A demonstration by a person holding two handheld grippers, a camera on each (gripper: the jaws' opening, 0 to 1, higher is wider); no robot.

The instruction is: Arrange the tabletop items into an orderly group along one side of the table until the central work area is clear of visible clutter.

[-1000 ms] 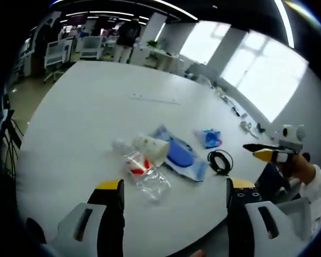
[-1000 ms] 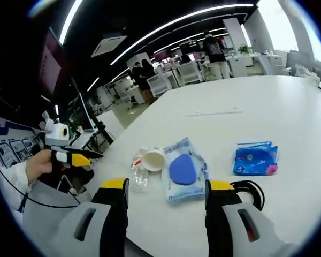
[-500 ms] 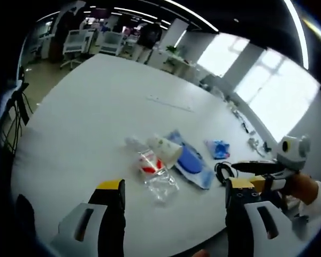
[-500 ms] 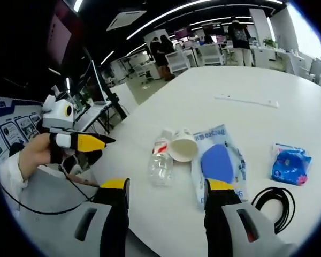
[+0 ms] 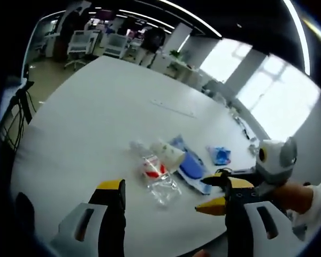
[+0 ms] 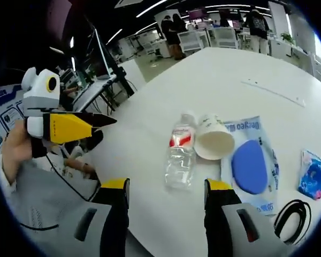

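Observation:
A crushed clear plastic bottle [image 5: 152, 174] [image 6: 180, 155] lies on the white table [image 5: 85, 118] [image 6: 214, 69]. A paper cup [image 5: 168, 152] [image 6: 214, 142] lies on its side against it. Beside them are a clear bag with a blue pouch [image 5: 190, 166] [image 6: 250, 166], a small blue packet [image 5: 220, 155] [image 6: 313, 174] and a coiled black cable [image 6: 291, 214]. My left gripper [image 5: 175, 187] stands open before the bottle, nothing between its jaws. It is also at the left of the right gripper view, held in a hand [image 6: 69, 127]. My right gripper [image 6: 167, 187] is open just short of the bottle; it enters the left gripper view from the right [image 5: 211, 191].
A thin white strip [image 5: 174, 108] [image 6: 273, 92] lies farther out on the table. The table's near edge runs just under both grippers. Office chairs [image 5: 77, 43], desks and standing people are in the background beyond the far edge.
Both grippers have come closer to the bottle and cup. The right gripper has swung in over the table edge toward the blue pouch. The table items have not moved.

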